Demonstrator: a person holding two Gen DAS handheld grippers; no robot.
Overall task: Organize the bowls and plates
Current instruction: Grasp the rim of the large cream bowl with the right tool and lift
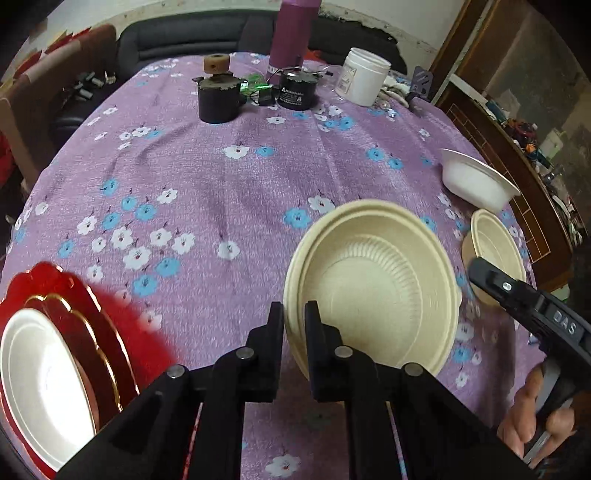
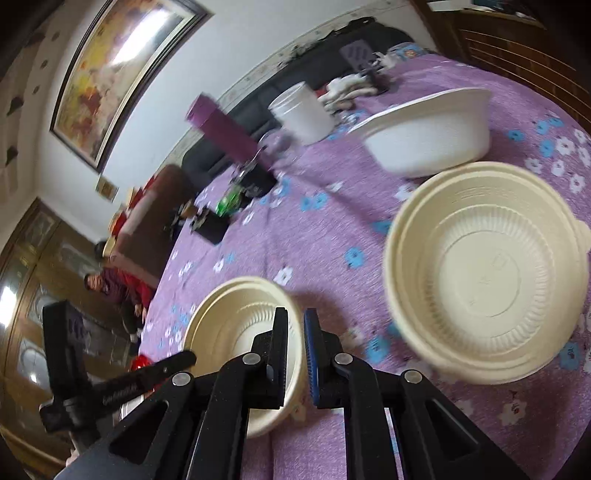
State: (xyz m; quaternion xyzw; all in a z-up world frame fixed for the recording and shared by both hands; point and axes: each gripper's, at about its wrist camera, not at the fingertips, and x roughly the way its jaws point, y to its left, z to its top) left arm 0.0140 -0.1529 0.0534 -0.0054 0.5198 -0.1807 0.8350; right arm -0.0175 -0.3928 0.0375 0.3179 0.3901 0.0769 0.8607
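My left gripper is shut on the near-left rim of a cream ribbed bowl, which tilts and looks lifted off the cloth. The right wrist view shows the same bowl low and left, with the left gripper's fingers at its rim. My right gripper is shut with nothing clearly between its pads, just beside that bowl's right rim. A second cream bowl rests on the cloth to its right, and a white bowl stands behind it. A white plate lies on a red plate at the left.
A purple floral tablecloth covers the table. At the far side stand a black pot, a black round device, a tall purple bottle and a white tub. A dark wooden cabinet borders the right edge. A person sits beyond the table.
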